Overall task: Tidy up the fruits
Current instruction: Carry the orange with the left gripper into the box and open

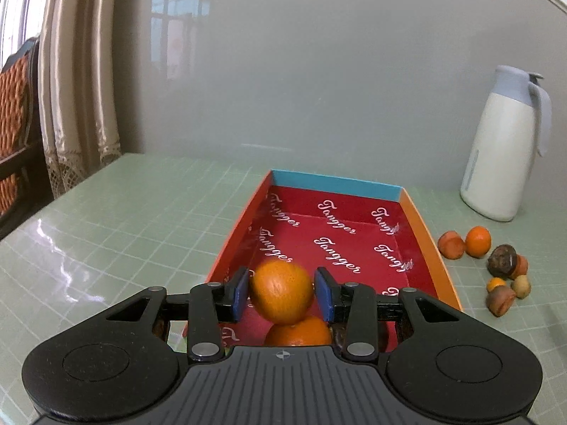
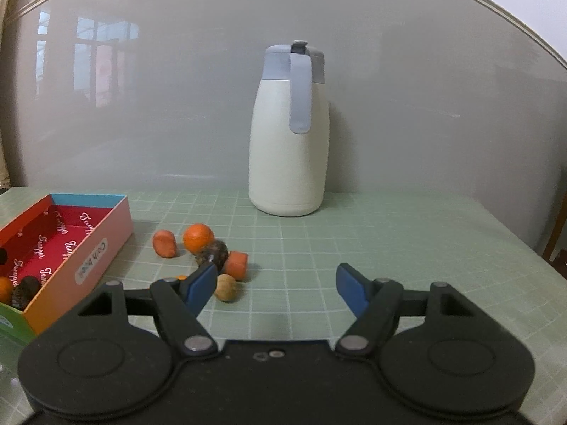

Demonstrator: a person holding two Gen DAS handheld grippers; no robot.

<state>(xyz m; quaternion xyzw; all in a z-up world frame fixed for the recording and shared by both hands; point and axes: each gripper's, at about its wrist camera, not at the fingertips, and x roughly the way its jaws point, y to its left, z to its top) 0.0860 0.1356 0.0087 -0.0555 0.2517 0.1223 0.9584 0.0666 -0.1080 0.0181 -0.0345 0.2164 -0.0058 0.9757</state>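
The left gripper [image 1: 282, 292] hangs over the near end of the red-lined box [image 1: 418, 226], with an orange [image 1: 281, 292] between its blue fingers [image 1: 240, 292]. The fruit is slightly blurred, and a thin gap shows between it and the right-hand pad, so the fingers look parted around it rather than pressing; whether the other pad touches it cannot be told. Directly beneath, inside the box, a second orange [image 1: 299, 333] lies on the red lining, and the upper fruit appears to rest against its top. A dark fruit [image 1: 340, 334] sits just beside that second orange, partly hidden by the gripper body.

The right gripper [image 2: 276, 283] is above the green bench [image 2: 389, 241] to the right of the box [image 2: 106, 244], its fingers [image 2: 349, 288] spread wide with nothing between them. Loose fruit lies just beyond its left finger, near the box's long side: a small orange [image 2: 198, 237], two reddish-orange pieces [image 2: 164, 243] and [image 2: 236, 265], a dark wrinkled fruit [image 2: 216, 250] and a pale tan one [image 2: 226, 287]. A white jug [image 2: 288, 148] with a grey lid stands well behind them, by the wall.
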